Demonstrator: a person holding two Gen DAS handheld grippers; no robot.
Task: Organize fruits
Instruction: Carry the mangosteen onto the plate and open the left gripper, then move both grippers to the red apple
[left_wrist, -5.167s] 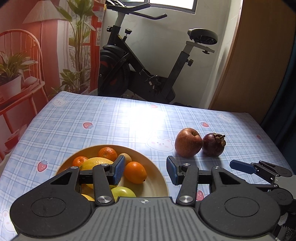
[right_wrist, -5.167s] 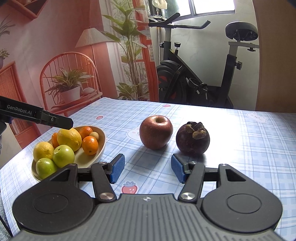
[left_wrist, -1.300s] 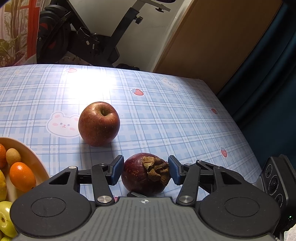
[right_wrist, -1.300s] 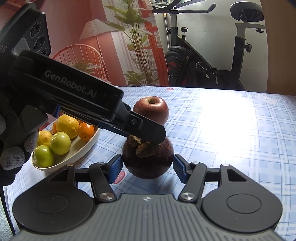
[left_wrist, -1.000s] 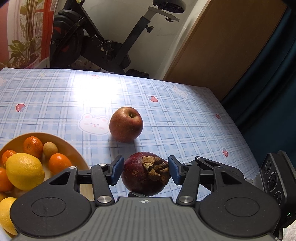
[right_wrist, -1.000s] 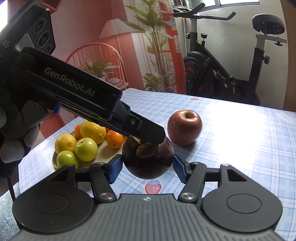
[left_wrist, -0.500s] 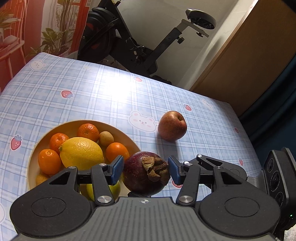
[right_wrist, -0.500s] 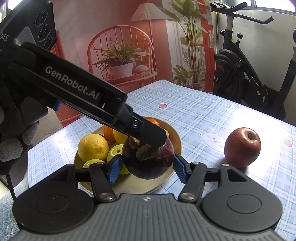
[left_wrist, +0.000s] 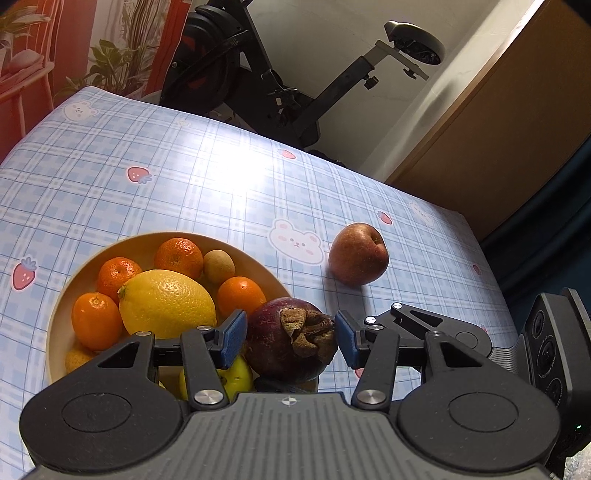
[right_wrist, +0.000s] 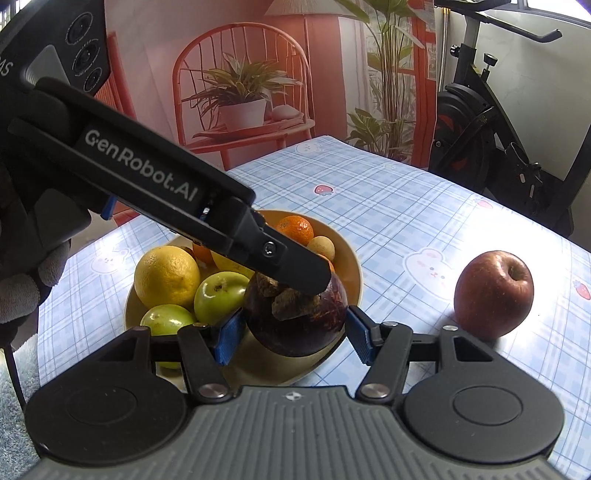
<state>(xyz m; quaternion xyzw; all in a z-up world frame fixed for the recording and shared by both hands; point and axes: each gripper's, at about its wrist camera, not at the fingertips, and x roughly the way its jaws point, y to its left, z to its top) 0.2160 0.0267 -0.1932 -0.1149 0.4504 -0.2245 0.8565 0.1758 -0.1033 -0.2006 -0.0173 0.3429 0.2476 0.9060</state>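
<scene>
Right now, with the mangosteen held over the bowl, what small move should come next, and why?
Probably lower the mangosteen a little into the bare near part of the bowl, then open. Both the left gripper and the right gripper clamp it above the bowl's near edge; the other fruits fill the far side, and the apple waits on the table.

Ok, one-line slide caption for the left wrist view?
Left gripper holds mangosteen over bowl of citrus; apple waits on tablecloth.

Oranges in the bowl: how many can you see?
4 in the left wrist view: back-left, back-centre, front-left and right of the lemon. Others may be hidden under the lemon.
</scene>
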